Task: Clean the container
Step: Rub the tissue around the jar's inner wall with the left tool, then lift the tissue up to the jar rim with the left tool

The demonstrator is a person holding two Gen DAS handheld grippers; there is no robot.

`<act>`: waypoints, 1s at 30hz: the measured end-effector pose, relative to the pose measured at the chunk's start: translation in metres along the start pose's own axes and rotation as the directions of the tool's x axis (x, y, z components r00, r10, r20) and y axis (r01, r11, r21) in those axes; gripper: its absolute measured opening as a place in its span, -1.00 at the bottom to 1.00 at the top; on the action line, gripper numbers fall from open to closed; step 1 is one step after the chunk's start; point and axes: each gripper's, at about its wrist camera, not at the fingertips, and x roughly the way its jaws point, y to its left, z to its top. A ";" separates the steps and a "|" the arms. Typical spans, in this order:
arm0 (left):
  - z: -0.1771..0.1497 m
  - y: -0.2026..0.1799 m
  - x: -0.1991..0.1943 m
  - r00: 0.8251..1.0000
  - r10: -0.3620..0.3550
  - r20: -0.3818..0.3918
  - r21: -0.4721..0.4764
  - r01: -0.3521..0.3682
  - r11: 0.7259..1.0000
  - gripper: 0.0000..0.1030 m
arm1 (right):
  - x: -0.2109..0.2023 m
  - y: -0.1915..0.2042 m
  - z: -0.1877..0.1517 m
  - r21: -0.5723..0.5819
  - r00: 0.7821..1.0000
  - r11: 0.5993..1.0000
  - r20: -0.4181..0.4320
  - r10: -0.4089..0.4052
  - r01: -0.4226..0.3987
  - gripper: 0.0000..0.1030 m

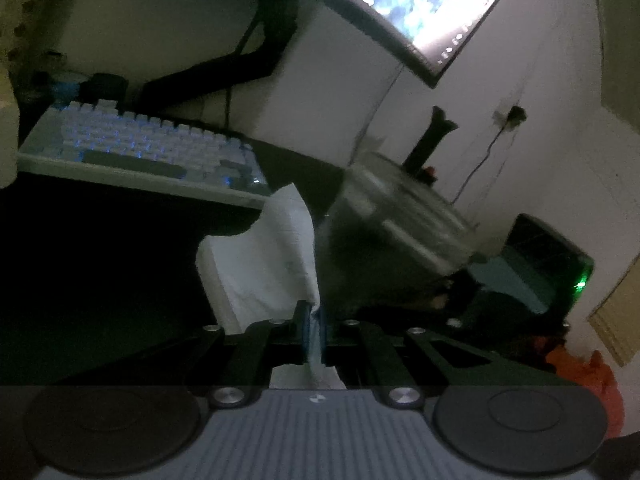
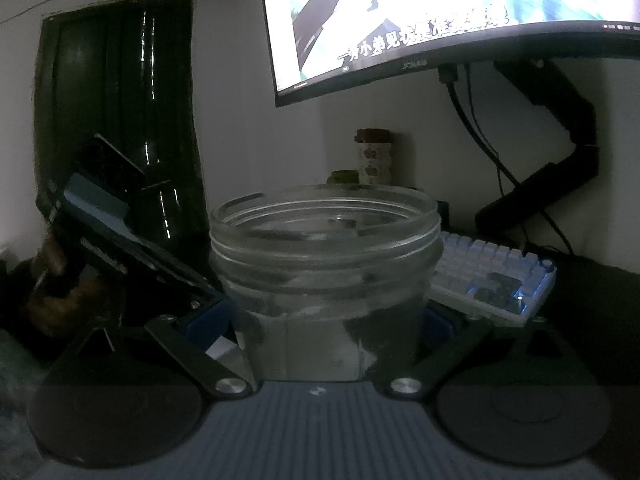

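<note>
The right gripper (image 2: 326,320) has its fingers wide apart and pressed on both sides of the glass jar (image 2: 326,264), in front of the keyboard (image 2: 496,280); the left gripper (image 1: 315,320) is closed tight on a white tissue (image 1: 260,264) just beside the jar; the glass looks cloudy, so I judge the wiping is mostly left to do.

The glass jar (image 1: 396,216) is motion-blurred in the left wrist view; the monitor (image 2: 460,12) is cropped by the top edge; the jar's base is hidden behind the right gripper's body.
</note>
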 end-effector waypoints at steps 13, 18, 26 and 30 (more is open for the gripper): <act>-0.004 0.020 0.015 0.998 0.014 -0.056 -0.051 -0.017 0.999 -0.94 | 0.000 0.001 0.000 -0.005 1.000 1.000 -0.003 0.003 -0.003 0.94; 0.002 0.009 -0.003 0.999 -0.032 -0.014 -0.029 0.031 0.999 -0.94 | 0.000 0.001 0.000 -0.005 1.000 1.000 -0.004 0.002 -0.002 0.94; 0.009 -0.001 -0.022 0.998 -0.042 0.041 0.000 0.042 0.999 -0.94 | 0.001 0.002 -0.001 -0.009 1.000 1.000 -0.004 0.000 0.000 0.94; 0.013 0.001 -0.033 0.996 -0.034 0.078 -0.011 0.035 0.999 -0.94 | 0.002 0.001 -0.001 -0.012 1.000 1.000 -0.004 -0.002 0.002 0.94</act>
